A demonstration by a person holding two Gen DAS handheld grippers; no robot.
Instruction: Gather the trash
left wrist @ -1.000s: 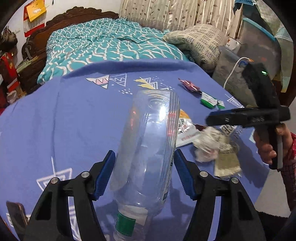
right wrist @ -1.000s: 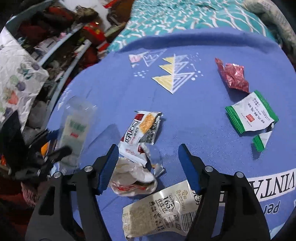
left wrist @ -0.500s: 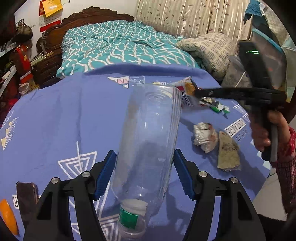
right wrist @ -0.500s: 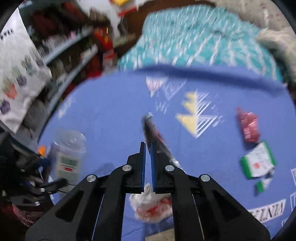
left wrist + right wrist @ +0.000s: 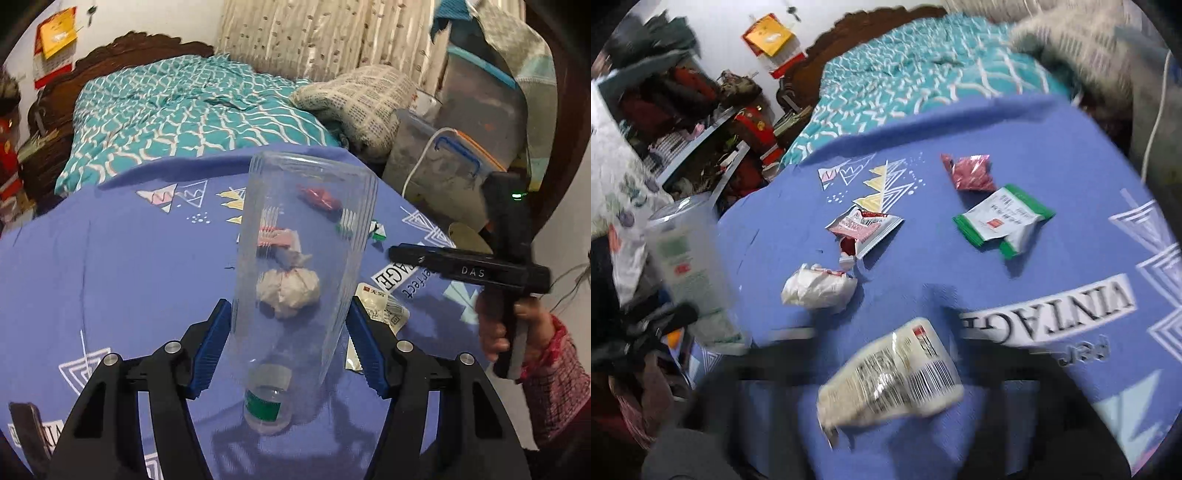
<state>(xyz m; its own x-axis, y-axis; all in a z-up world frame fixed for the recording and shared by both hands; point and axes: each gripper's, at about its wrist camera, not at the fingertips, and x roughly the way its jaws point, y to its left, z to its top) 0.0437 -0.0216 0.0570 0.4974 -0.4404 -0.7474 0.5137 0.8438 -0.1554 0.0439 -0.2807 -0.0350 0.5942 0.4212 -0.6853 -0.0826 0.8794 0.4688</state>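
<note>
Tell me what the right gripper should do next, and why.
Probably lower the right gripper onto the crumpled white wad. Its jaws are opening with nothing between them, the wad lies loose on the blue cloth, and the left gripper is occupied holding the clear bottle.

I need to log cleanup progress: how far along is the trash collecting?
Early. Done: nothing looks collected yet. In hand: the left hand-held gripper holds the clear plastic bottle; the right hand-held gripper is opening with nothing in it. Left on the blue cloth: red-and-white wrapper, crumpled white wad, barcode packet, green-edged packet, red foil wrapper.
</note>
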